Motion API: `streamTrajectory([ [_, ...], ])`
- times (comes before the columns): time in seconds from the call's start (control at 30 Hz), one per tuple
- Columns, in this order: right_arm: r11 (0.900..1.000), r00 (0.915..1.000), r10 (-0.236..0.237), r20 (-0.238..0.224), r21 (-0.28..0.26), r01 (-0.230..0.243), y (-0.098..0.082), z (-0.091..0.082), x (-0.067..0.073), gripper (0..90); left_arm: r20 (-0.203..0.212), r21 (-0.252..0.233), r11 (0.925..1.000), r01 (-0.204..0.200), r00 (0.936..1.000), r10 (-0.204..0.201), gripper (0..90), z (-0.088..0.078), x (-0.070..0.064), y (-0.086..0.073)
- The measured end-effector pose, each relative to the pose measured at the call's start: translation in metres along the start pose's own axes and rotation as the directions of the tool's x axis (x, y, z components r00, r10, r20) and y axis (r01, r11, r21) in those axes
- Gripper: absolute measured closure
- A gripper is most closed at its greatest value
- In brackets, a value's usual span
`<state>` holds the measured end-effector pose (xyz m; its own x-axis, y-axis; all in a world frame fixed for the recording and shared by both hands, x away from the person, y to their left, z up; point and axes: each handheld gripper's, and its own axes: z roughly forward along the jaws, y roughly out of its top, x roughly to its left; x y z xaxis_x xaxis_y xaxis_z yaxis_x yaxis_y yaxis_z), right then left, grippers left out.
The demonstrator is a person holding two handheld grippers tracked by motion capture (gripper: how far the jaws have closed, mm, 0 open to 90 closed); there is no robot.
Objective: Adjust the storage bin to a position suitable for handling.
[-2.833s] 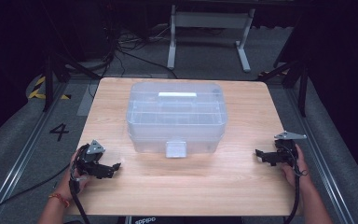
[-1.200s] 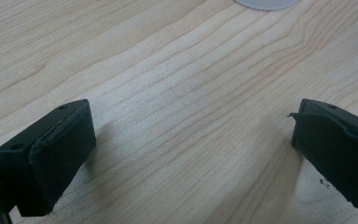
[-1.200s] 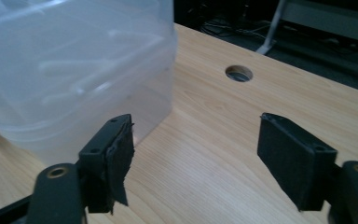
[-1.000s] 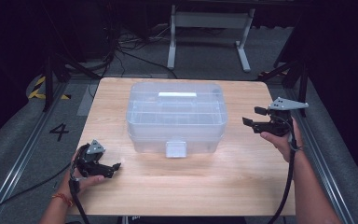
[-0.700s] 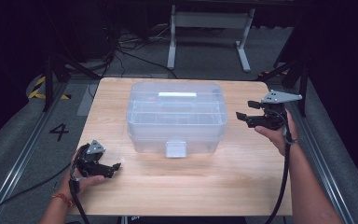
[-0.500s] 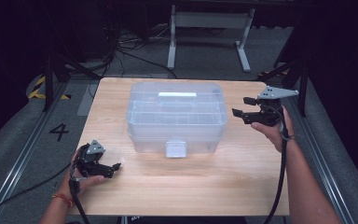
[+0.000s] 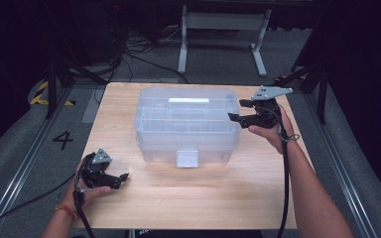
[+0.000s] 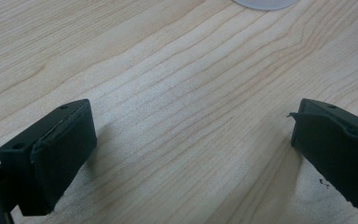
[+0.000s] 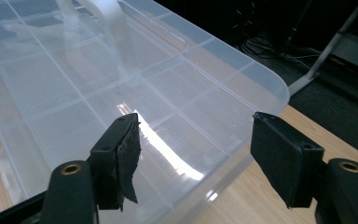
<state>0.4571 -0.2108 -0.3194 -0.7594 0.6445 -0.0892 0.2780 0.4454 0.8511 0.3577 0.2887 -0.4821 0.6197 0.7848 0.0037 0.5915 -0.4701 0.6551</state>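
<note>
A: One clear plastic box, lid on, sits at the middle of the wooden surface, slightly toward the far edge. One white handle lies flat on the lid; one latch tab shows on the near wall.

B: Compartments?

A: A grid of dividers shows through the lid in the right gripper view — nothing visible inside them.

B: Right tongs?

A: The right tongs hang at the box's right end, level with the lid, tips just over its edge. Jaws apart, nothing between the pads; in their own view they straddle the lid's corner region without touching it.

B: Left tongs?

A: The left tongs rest low near the front left of the surface, well apart from the box. Jaws wide, bare wood between them.

B: Step in hand?

A: I judge it an approach — the right hand closing on the box, no grip yet. The lid looks shut, latch untouched.

B: Next move?

A: Probably a hold on the right end or the handle. The rim is thin and slick, so the pads need to seat squarely before pressing.

B: Count?

A: One box, one handle, one latch tab seen, two tongs, two hands.
</note>
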Motion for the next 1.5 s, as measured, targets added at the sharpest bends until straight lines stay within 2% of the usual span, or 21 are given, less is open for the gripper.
streamTrajectory([
  [0.17,1.0,0.9996,-0.019,-0.02,0.009,0.019,0.009,0.007,0.006,34.3,0.002,0.0,1.0,0.002,1.0,-0.002,0.5,0.0,0.0,0.0],
  [0.37,0.999,0.9994,-0.031,-0.014,0.015,0.031,0.019,0.011,0.01,36.0,0.0,0.0,1.0,0.001,1.0,-0.001,0.5,0.0,0.0,0.0],
  [0.4,0.999,0.9988,-0.046,-0.015,0.013,0.046,0.021,0.012,0.012,36.7,0.002,0.0,1.0,0.002,1.0,-0.002,0.5,0.0,0.0,0.0],
  [0.53,0.998,0.998,-0.056,-0.028,0.029,0.057,0.027,0.018,0.018,37.6,0.002,0.0,1.0,0.004,1.0,-0.004,0.5,0.0,0.0,0.0],
  [0.87,0.996,0.9948,-0.091,-0.048,0.014,0.091,0.045,0.03,0.032,41.9,0.001,0.0,1.0,0.005,1.0,-0.005,0.5,0.0,0.0,0.0],
  [1.07,0.993,0.9921,-0.114,-0.053,0.037,0.116,0.052,0.04,0.037,42.9,0.002,0.0,1.0,0.005,1.0,-0.005,0.6,0.0,0.0,0.0],
  [1.23,0.991,0.9916,-0.113,-0.062,0.066,0.117,0.054,0.05,0.039,44.2,0.003,0.0,1.0,0.009,1.0,-0.009,0.5,0.0,-0.001,0.0],
  [1.33,0.99,0.9913,-0.117,-0.06,0.077,0.122,0.056,0.053,0.04,45.8,0.0,0.0,1.0,-0.004,1.0,0.004,0.6,0.0,0.0,0.0],
  [1.4,0.99,0.9914,-0.113,-0.067,0.078,0.118,0.057,0.054,0.04,46.4,0.003,0.0,1.0,0.006,1.0,-0.006,0.6,0.0,-0.001,0.0],
  [1.5,0.986,0.989,-0.132,-0.066,0.091,0.138,0.059,0.057,0.044,49.1,0.003,0.001,1.0,0.006,1.0,-0.006,0.5,0.0,-0.001,0.0],
])
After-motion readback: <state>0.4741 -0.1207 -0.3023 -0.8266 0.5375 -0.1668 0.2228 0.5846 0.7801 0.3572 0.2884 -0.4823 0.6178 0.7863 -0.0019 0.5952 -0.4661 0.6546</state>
